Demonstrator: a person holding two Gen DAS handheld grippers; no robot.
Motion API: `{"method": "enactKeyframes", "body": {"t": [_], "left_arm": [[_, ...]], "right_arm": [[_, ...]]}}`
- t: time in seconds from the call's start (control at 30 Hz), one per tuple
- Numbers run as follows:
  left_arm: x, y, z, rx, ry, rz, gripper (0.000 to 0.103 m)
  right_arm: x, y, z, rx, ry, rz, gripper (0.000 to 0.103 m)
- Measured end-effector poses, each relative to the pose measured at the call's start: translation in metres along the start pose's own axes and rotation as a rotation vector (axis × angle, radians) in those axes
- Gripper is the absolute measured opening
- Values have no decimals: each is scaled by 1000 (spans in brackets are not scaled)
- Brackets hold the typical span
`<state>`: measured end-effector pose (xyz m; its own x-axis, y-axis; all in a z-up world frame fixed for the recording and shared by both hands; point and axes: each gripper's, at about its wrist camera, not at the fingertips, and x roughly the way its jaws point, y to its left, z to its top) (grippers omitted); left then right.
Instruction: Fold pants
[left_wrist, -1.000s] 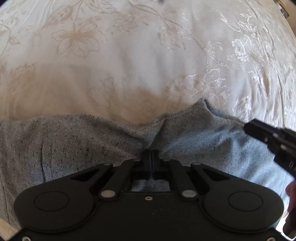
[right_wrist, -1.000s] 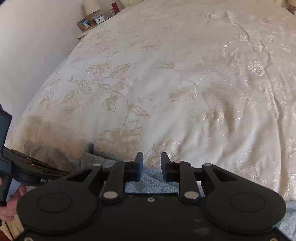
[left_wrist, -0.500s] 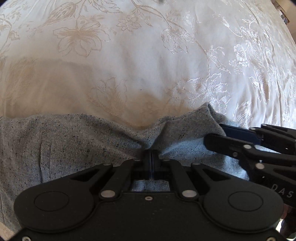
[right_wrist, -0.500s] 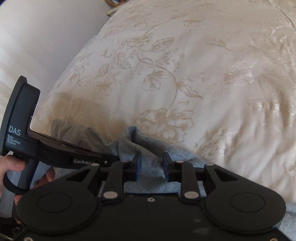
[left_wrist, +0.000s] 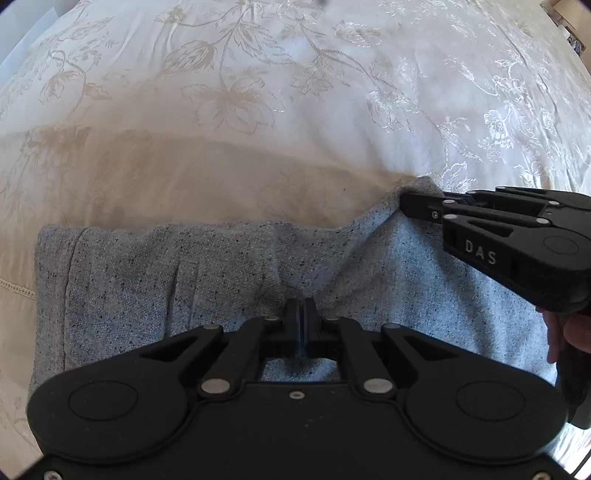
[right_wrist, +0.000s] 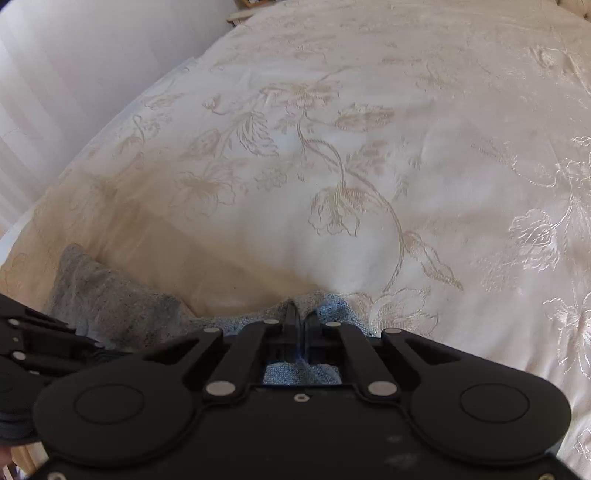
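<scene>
Pants (left_wrist: 229, 273) pocket seam: left view only.

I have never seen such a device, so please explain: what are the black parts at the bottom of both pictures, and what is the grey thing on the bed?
There is no robot. A person holds one hand-held gripper in each hand, and a camera on each looks forward along its jaws. One picture comes from the left gripper, the other from the right gripper. The grey thing is a pair of pants lying on a cream flowered bedspread. Both grippers are shut on the pants: the left on the middle, the right on an edge.
</scene>
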<state>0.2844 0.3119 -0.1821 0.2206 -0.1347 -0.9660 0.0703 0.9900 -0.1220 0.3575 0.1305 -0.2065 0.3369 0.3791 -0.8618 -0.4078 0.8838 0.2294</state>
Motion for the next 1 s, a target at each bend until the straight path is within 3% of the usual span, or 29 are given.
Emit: {"method": "enactKeyframes", "body": {"t": [0.03,0.13,0.2,0.4,0.5,0.6,0.77,0.87,1.0], "left_arm": [[-5,-4,1,14,-10,10,10],[-18,-19,1,81,-54,12,10],[-21,-34,2,122,-68,-7,10],[-1,-98,10,265,-73,-89,11],[22,-121,22,295,-53,-51,11],[35,-124,46,227,-57,2,11],[14,-124,56,68,-63,79,10],[-17,-145,26,101,-89,92,11],[-28,-184,-36,173,-65,82,14]], "right_arm": [[-4,0,-3,0,-15,-6,7],[-44,-11,-19,72,-156,-56,28],[-77,-20,-38,136,-250,-87,30],[-107,-49,-103,299,-137,-161,31],[-103,-66,-132,284,-62,-253,30],[-108,-102,-149,288,-53,-363,24],[-146,-178,-173,434,-79,-546,29],[-180,-189,-193,481,-117,-477,30],[-214,-171,-229,451,-110,-343,30]]}}
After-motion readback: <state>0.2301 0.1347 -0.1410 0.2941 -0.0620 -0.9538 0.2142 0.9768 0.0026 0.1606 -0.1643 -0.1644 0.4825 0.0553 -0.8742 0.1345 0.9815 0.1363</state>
